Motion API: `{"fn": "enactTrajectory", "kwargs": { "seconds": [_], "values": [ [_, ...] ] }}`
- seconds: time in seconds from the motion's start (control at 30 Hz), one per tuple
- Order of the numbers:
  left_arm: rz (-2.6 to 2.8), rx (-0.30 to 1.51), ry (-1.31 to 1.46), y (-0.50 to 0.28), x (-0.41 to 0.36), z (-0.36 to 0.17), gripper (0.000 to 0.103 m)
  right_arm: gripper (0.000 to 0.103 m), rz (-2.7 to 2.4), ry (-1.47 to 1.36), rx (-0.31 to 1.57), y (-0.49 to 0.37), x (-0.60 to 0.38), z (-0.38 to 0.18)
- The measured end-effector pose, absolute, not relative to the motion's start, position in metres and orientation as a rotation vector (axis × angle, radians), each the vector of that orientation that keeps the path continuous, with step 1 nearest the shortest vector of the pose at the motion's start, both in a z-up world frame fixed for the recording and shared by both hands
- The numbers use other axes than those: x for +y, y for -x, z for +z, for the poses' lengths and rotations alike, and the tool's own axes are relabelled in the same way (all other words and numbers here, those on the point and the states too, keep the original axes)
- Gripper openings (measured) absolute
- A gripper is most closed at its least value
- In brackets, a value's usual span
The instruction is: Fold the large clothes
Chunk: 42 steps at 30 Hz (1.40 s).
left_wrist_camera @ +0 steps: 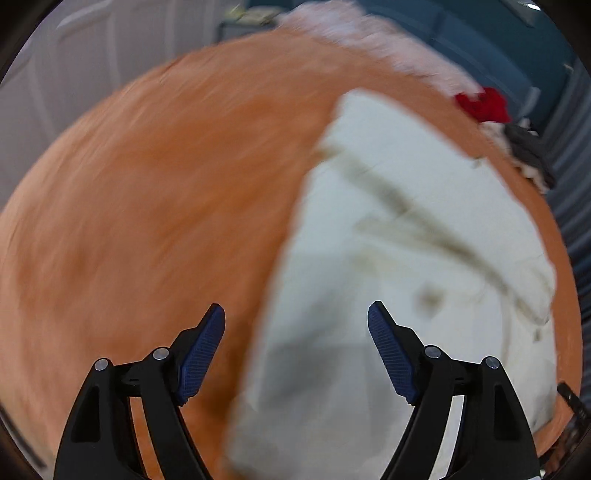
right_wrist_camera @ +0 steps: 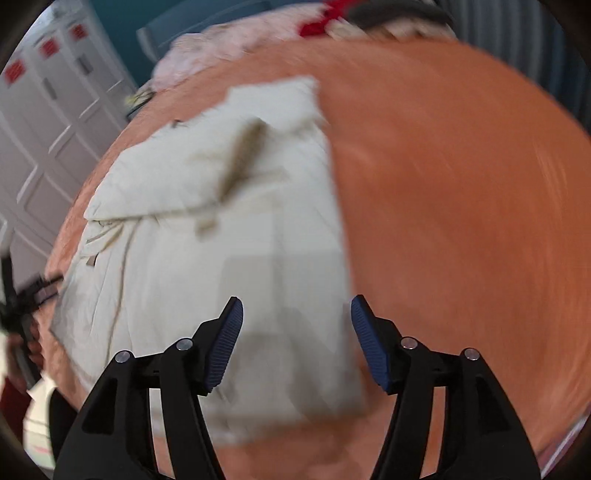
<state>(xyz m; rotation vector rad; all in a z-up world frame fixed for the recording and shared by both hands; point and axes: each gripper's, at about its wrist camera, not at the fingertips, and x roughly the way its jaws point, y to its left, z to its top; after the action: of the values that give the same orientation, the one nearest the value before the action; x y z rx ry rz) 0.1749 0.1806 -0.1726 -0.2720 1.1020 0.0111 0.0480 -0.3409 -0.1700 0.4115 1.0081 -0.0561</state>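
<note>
2 wrist views, high, angled down — shared white garment.

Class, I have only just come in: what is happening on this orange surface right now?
A person holds two grippers above a cream garment lying partly folded on an orange cover. The left gripper and right gripper are both open, gripping nothing. More clothes are piled at the far edge.

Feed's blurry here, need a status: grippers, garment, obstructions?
Left gripper open, empty. Right gripper open, empty. Cream fabric garment folded on orange bedcover. Clothes pile at far edge, apart.
</note>
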Motion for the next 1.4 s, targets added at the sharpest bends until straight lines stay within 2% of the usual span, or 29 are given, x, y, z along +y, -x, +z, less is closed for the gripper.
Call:
{"fn": "enactTrajectory", "kwargs": {
  "seconds": [0.1,0.3,0.33,0.37,0.4,0.43,0.47,0.5,0.57,0.67,0.8,0.9,1.07,1.13,1.23,1.4],
  "values": [
    [0.004,1.142,0.379,-0.154,0.205,-0.191,0.077,0.060,-0.059,-0.541,1.018,-0.029,-0.354,-0.188],
    [0.036,1.126,0.385,-0.145,0.193,-0.192,0.077,0.060,-0.069,-0.641,0.980,-0.031,-0.350,-0.202],
    [0.042,1.125,0.385,-0.145,0.190,-0.191,0.076,0.056,-0.054,-0.688,0.968,-0.031,-0.350,-0.205],
    [0.038,1.129,0.387,-0.145,0.187,-0.190,0.073,0.044,-0.040,-0.726,0.964,-0.032,-0.351,-0.207],
    [0.009,1.139,0.396,-0.147,0.181,-0.190,0.051,0.034,-0.034,-0.750,0.966,-0.031,-0.350,-0.210],
    [-0.023,1.148,0.409,-0.147,0.180,-0.189,0.038,0.020,-0.027,-0.779,0.968,-0.032,-0.348,-0.211],
    [-0.051,1.158,0.421,-0.148,0.177,-0.187,0.021,0.015,-0.029,-0.791,0.962,-0.033,-0.345,-0.210],
    [-0.066,1.162,0.421,-0.149,0.174,-0.185,0.009,0.012,-0.030,-0.790,0.956,-0.032,-0.343,-0.207],
    [-0.082,1.143,0.397,-0.146,0.168,-0.174,0.006,0.008,-0.020,-0.762,0.942,-0.030,-0.338,-0.197],
    [-0.133,1.088,0.379,-0.130,0.166,-0.146,0.005,0.007,0.024,-0.706,0.912,-0.018,-0.332,-0.171],
    [-0.206,1.049,0.291,-0.090,0.165,-0.104,0.005,0.006,0.112,-0.531,0.963,0.014,-0.310,-0.136],
    [-0.262,1.087,0.192,-0.036,0.167,-0.080,0.005,0.006,0.194,-0.371,1.084,0.061,-0.291,-0.116],
    [-0.294,1.202,0.175,0.041,0.185,-0.051,0.005,0.006,0.286,-0.347,1.199,0.131,-0.284,-0.081],
    [-0.290,1.181,0.207,0.051,0.189,-0.032,0.005,0.006,0.292,-0.353,1.153,0.138,-0.286,-0.058],
    [-0.297,1.061,0.252,0.035,0.189,0.000,0.005,0.006,0.266,-0.343,0.971,0.111,-0.294,-0.019],
    [-0.250,0.897,0.212,-0.046,0.169,0.018,0.005,0.006,0.206,-0.438,0.755,0.023,-0.324,-0.002]
  ]
}}
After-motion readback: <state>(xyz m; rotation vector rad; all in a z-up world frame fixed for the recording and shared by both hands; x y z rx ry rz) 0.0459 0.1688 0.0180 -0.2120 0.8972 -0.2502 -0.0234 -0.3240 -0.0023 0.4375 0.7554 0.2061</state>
